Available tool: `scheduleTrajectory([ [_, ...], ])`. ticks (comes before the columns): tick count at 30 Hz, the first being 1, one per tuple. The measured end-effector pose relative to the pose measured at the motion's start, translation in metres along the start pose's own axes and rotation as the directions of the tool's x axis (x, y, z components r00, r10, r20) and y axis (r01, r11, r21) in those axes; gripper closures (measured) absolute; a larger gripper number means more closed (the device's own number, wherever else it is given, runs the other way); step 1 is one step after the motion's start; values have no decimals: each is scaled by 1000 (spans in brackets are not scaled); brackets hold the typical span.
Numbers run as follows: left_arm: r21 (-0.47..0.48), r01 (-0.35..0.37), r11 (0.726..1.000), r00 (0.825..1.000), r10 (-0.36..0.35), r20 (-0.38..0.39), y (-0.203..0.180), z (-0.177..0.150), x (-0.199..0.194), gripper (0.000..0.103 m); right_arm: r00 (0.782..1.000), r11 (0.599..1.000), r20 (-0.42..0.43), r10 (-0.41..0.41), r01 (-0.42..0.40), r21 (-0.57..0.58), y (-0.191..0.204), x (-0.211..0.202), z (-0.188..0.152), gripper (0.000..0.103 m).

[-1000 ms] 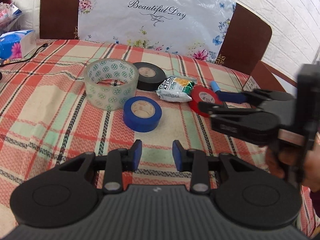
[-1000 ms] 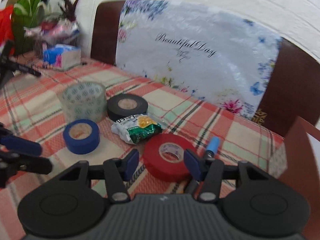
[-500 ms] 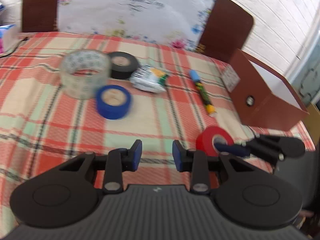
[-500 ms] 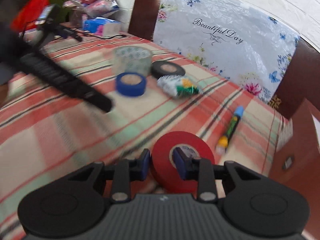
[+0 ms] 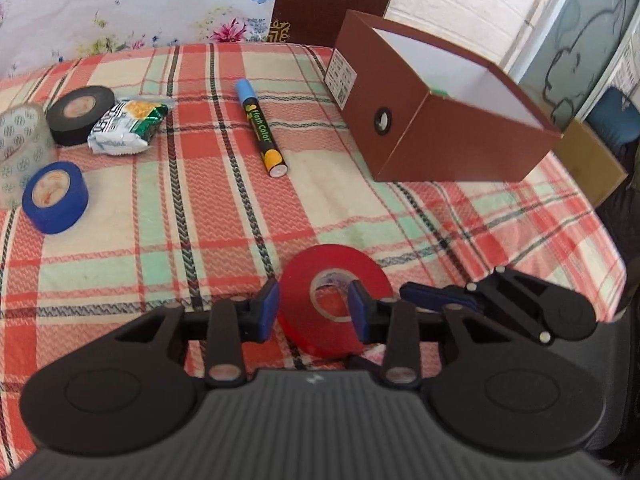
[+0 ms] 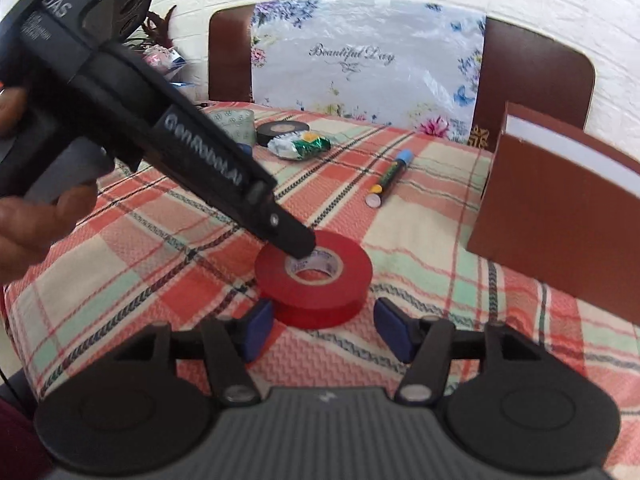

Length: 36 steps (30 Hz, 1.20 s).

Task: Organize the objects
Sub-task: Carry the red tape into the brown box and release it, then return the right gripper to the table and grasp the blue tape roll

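Near the table's front edge, our left gripper [image 5: 314, 312], jaws opening, straddles the red tape roll's [image 6: 316, 276] wall, while our right gripper [image 6: 324, 330], opening wide, stands just clear of it.

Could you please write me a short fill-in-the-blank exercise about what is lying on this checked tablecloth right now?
1. The tape roll between the left tongs is ____.
2. The marker has a ____ cap.
3. The open brown box is ____ inside.
4. The snack packet lies against the ____ tape roll.

Missing words: red; blue; white; black
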<state>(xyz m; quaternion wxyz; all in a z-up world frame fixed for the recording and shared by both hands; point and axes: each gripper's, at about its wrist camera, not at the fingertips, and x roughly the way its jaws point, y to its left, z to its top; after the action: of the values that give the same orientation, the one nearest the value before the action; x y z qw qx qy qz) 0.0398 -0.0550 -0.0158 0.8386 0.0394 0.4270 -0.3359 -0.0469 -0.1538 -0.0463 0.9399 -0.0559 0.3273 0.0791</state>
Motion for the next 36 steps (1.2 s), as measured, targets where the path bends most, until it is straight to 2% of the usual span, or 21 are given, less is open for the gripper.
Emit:
scheduleTrajectory([
  [2,7,-19,1000,1000,19,-15,0,-3,9,60,1000,1000,-10,14,-13,9,-2,7,2,35],
  [4,-10,-21,1000,1000,21,-15,6,-4,15,70,999,999,-10,33,-33,12,-2,14,4,32],
  [7,-46,-28,999,1000,27,-15,10,2,11,73,999,999,5,46,-47,16,-1,19,8,33],
  [9,-56,-16,998,1000,16,0,6,13,1,73,998,999,42,40,-40,4,0,13,9,33],
  [11,-30,2,1000,999,0,53,-5,32,-14,74,994,1000,113,-3,6,-20,1,-2,12,33],
  [13,13,14,1000,993,-16,118,-22,59,-25,74,978,997,199,-68,76,-31,-6,-18,24,33],
  [16,86,34,996,978,-51,204,-53,105,-30,74,936,982,307,-175,186,-8,-34,-35,48,33],
  [19,159,50,986,967,-87,240,-87,141,-13,74,895,963,358,-265,262,58,-74,-44,66,33],
  [22,179,82,980,969,-120,217,-110,164,23,75,880,942,337,-336,310,130,-116,-40,71,33],
  [26,182,112,977,978,-141,155,-131,175,71,77,894,917,233,-382,336,213,-170,-19,65,33],
  [28,187,113,976,977,-143,155,-138,176,83,74,896,905,190,-400,355,234,-188,-7,62,33],
  [30,185,54,981,981,-87,174,-139,177,89,75,890,892,173,-422,374,254,-200,2,61,25],
  [36,209,29,978,978,-71,196,-121,160,66,75,863,850,217,-456,349,395,-201,-13,45,32],
])
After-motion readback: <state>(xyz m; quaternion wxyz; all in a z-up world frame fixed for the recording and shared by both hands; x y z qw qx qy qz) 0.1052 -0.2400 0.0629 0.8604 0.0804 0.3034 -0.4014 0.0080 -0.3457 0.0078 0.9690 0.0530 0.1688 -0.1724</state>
